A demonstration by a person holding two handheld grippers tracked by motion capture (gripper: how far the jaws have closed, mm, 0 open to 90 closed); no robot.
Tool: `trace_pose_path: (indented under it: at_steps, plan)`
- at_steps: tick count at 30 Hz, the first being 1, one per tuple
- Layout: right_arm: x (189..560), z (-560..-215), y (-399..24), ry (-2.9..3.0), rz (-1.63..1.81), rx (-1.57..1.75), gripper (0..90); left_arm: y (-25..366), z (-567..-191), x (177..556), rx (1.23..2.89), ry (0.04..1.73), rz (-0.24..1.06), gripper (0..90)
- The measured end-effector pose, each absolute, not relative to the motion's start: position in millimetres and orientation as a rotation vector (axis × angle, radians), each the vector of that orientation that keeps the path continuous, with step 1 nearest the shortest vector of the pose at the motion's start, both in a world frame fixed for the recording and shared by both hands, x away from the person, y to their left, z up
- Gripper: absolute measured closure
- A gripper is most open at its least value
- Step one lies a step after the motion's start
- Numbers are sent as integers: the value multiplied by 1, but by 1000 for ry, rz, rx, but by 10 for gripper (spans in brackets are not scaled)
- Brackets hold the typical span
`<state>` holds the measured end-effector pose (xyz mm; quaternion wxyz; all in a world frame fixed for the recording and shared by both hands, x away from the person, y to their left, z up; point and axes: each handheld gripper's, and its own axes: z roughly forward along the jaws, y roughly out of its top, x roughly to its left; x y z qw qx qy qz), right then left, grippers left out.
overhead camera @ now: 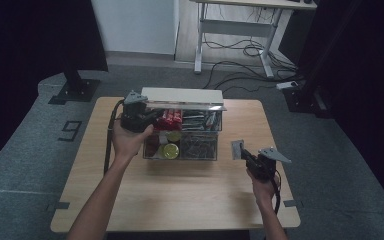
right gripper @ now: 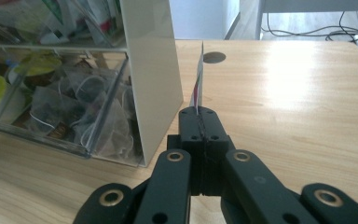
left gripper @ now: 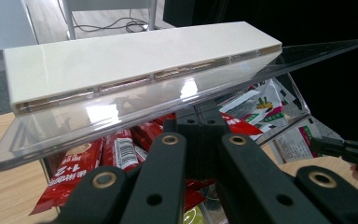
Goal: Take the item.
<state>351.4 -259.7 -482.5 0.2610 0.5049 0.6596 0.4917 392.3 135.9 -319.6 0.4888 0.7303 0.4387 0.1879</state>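
Right now my left tool point(left gripper: 200, 122) is clamped on the clear lid point(left gripper: 135, 116) of the organizer box point(overhead camera: 200, 150), propping it open; it is stiff, slick acrylic. Just right of the box, my right tool point(right gripper: 199, 114) pinches a light, flimsy sachet point(right gripper: 197, 84) by its edge.

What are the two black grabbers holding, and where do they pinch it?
The left gripper pinches the box's clear lid at its front edge, holding it up. The right gripper pinches a small flat packet by its bottom edge.
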Motion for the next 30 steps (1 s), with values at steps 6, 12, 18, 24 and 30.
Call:
trace_pose_path:
  at_steps: [6,12,18,24,30]
  plan:
    - [354,-492,-261,1792,1314,1401,892,136,-319,393,1778,1066,458,900]
    - [358,-502,-265,1797,1299,1434,892,136,-319,392,1780,1066,459,900]
    - [362,-512,-271,1789,1275,1476,891,136,-319,393,1782,1070,462,900]
    - [364,-518,-276,1782,1246,1495,891,135,-319,392,1784,1068,461,900]
    - [367,-522,-282,1767,1231,1516,890,135,-319,392,1784,1067,461,900]
